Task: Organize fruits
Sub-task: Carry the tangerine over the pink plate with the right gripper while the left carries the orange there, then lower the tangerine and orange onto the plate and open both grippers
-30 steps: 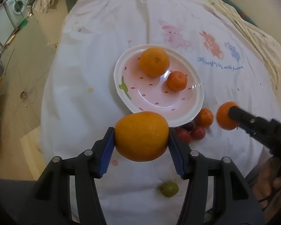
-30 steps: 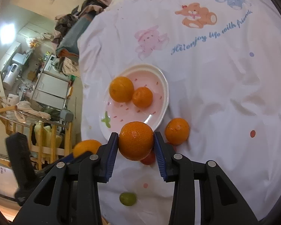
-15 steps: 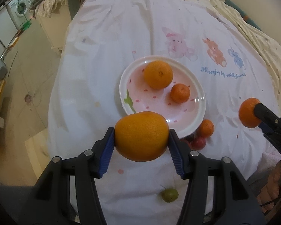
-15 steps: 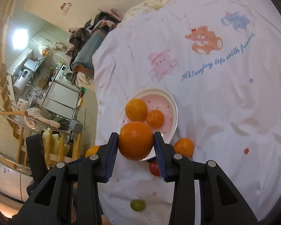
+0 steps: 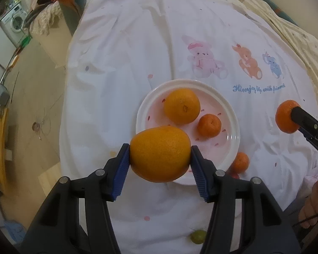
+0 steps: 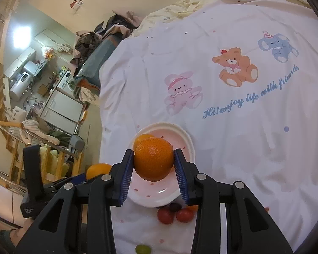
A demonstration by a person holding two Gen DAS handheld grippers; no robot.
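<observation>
Blue-padded fingers [image 5: 122,174] of the left gripper [image 5: 160,174] press from both sides on a large orange [image 5: 160,154], held in the air over the near rim of the pink plate [image 5: 233,135]. Over to the right of that plate, the right gripper [image 6: 154,174] clamps a smaller orange [image 6: 153,159] between its own blue pads [image 6: 181,175], also lifted clear of the cloth.

Nearest of all, this side of the plate, a small green fruit [image 5: 198,236] lies alone on the white tablecloth [image 5: 116,84]. Just beside the plate's near right edge sit a small loose mandarin [image 5: 240,162] and two red cherry tomatoes [image 6: 165,216] with a dark fruit [image 6: 175,206] against them.

On the plate itself rest a big orange [image 5: 182,105] towards the far side and a little mandarin [image 5: 209,125] to its right, just apart from each other.

Beyond the plate the cloth shows a pink bunny [image 5: 203,60], an orange bear [image 5: 249,63], a blue elephant [image 5: 272,63] and a line of blue script [image 5: 258,88]. Farther still, past the table edge, a washing machine [image 5: 14,21] stands by the wall.
</observation>
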